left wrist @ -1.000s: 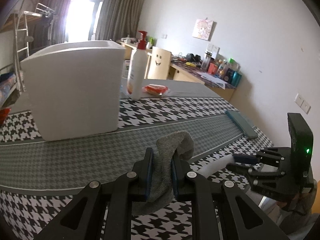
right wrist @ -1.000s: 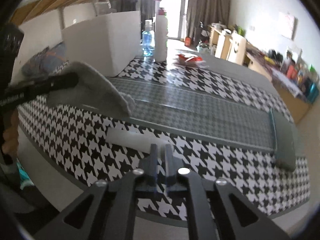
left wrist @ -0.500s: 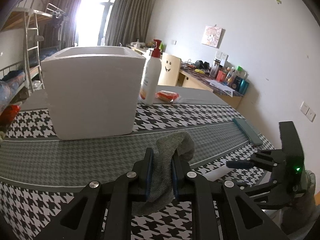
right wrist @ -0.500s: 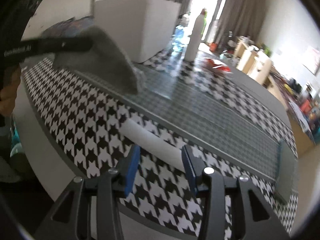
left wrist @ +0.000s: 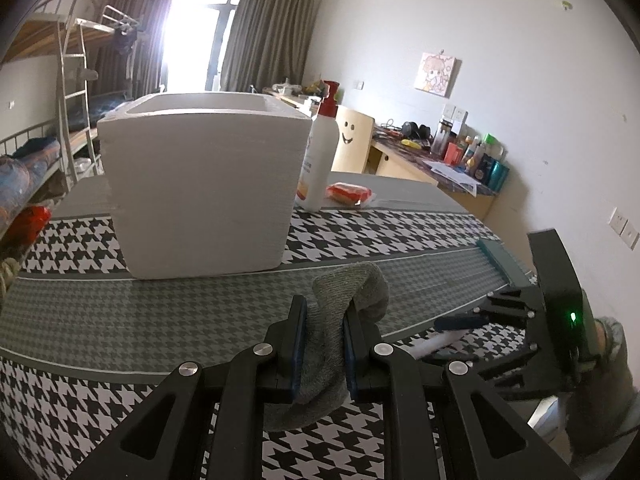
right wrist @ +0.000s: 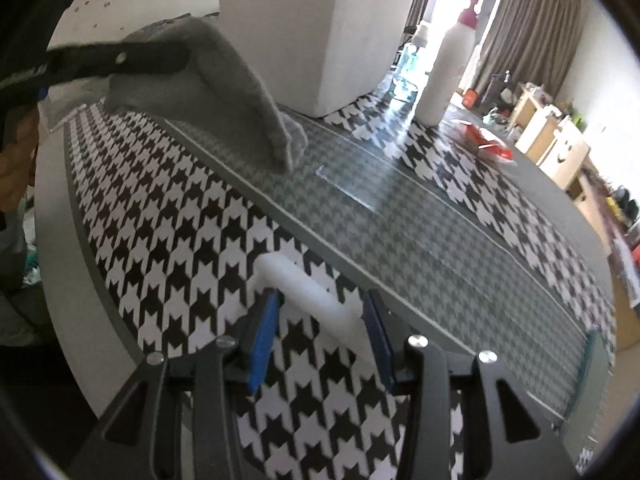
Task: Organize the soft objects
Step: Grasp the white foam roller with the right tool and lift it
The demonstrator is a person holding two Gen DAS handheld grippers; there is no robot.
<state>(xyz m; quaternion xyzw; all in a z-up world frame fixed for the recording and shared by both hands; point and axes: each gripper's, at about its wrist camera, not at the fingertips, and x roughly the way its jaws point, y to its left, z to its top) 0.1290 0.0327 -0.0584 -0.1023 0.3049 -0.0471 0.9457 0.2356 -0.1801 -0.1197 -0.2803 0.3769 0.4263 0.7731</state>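
Note:
My left gripper (left wrist: 322, 318) is shut on a grey sock (left wrist: 352, 292) and holds it above the houndstooth table; the sock also hangs at the upper left of the right wrist view (right wrist: 236, 80). A white foam box (left wrist: 200, 184) stands behind it. My right gripper (right wrist: 322, 312) is open, its blue pads on either side of a white roll (right wrist: 308, 292) that lies on the table near the front edge. In the left wrist view the right gripper (left wrist: 460, 338) is at the lower right, over the white roll (left wrist: 430, 346).
A white pump bottle (left wrist: 320, 160) and a red packet (left wrist: 348, 194) stand beyond the box. A blue water bottle (right wrist: 410, 68) is behind the pump bottle (right wrist: 448, 68). A teal flat strip (left wrist: 504, 260) lies at the table's right end. The table edge (right wrist: 60, 240) curves close on the left.
My right gripper opened from shut and came down and forward around the white roll. My left gripper kept hold of the grey sock and moved closer to the white box.

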